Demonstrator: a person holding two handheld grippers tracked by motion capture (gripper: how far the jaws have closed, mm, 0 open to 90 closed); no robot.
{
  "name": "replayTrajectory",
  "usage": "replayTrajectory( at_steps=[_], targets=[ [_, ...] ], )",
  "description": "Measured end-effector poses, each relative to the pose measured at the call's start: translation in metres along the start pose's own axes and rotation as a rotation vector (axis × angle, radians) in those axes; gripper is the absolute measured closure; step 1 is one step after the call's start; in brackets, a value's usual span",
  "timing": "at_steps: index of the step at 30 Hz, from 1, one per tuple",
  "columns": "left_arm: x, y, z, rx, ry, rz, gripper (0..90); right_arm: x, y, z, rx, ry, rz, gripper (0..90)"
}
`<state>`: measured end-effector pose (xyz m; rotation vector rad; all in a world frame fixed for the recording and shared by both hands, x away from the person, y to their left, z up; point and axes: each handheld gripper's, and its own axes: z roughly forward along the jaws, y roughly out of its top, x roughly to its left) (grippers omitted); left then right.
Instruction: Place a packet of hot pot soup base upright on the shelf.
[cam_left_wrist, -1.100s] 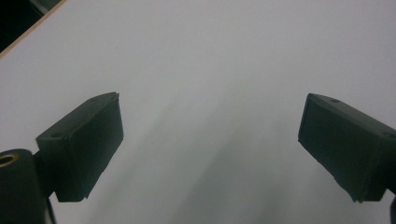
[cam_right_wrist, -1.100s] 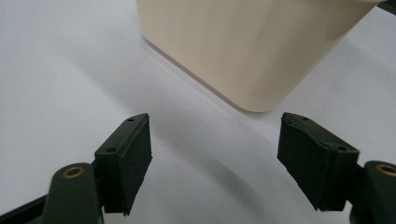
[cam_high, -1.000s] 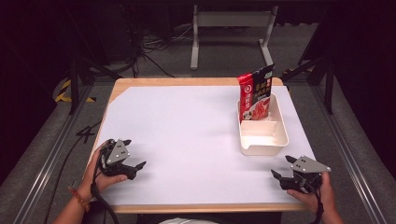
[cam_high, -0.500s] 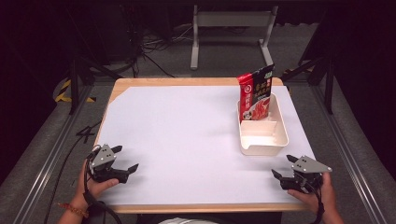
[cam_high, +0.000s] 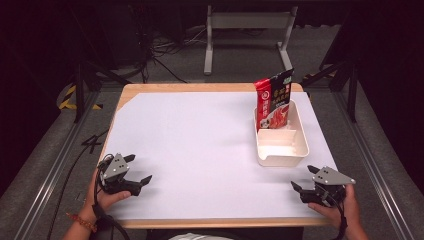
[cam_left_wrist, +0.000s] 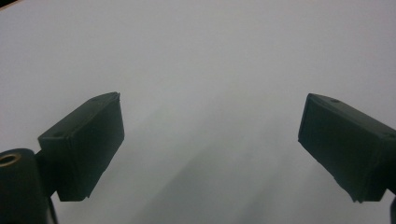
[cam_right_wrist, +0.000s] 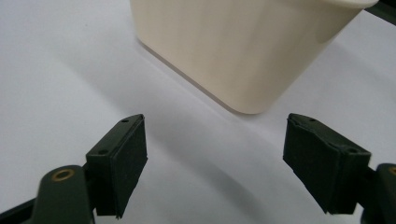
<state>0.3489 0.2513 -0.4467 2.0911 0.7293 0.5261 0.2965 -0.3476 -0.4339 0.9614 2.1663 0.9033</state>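
White sheeting covers the counter (cam_high: 200, 150). Cream tray (cam_high: 281, 145) holds an upright red packet (cam_high: 273, 100) at its far end. Right gripper (cam_high: 305, 179), jaws wide and empty, rests just before the tray; left gripper (cam_high: 136, 169), likewise wide, lies well apart from it. Judged stage: rest, no grasp begun; any next move calls for an approach to the tray.

The left hand-held gripper (cam_left_wrist: 210, 140), jaws wide apart, faces the white tabletop (cam_left_wrist: 210, 56).
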Motion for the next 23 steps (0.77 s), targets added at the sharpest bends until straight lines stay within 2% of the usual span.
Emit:
replayTrajectory(
  at_steps=[23],
  targets=[
    [0.003, 0.001, 0.004, 0.015, 0.01, 0.001, 8.0, -0.0031, -0.0018, -0.0012, -0.015, -0.019, 0.021, 18.2]
  ],
)
